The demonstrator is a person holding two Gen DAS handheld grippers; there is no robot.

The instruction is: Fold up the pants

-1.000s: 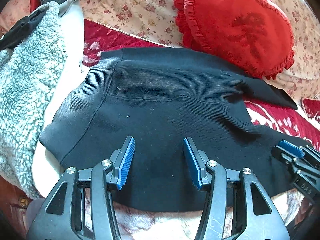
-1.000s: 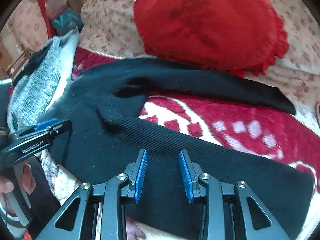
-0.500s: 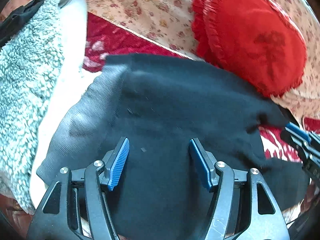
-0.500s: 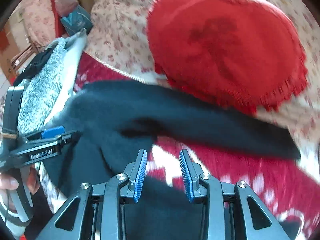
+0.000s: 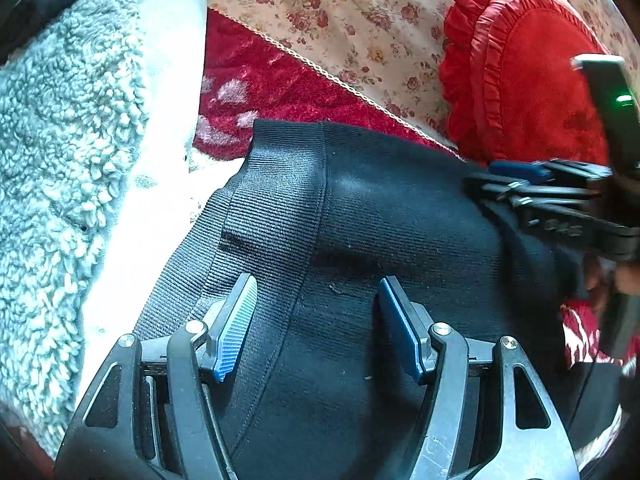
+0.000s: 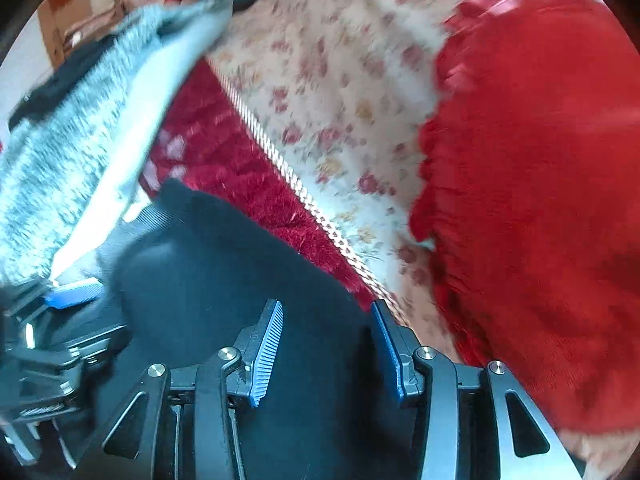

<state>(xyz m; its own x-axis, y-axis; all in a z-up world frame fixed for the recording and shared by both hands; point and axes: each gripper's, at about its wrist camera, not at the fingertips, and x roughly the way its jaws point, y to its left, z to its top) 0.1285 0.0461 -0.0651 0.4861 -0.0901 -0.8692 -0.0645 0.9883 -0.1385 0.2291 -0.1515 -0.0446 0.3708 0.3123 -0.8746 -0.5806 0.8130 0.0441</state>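
Lying bunched on red plush blanket [image 5: 256,80]: black ribbed pants [image 5: 360,208], waistband end toward fleece, fabric doubled over itself. Left gripper [image 5: 314,324] above waistband area, jaws spread wide, nothing between blue pads. Right gripper [image 6: 326,354] over same dark fabric near its far edge, jaws apart, empty; right view motion-blurred. Grippers close together, each visible at edge of other's view. Grey fleece throw [image 5: 52,160] left of pants, floral sheet [image 5: 340,8] behind, red ruffled heart cushion [image 5: 532,92] at right

Open right claw [image 6: 326,346] over black pants [image 6: 224,280], beside red cushion [image 6: 532,184].
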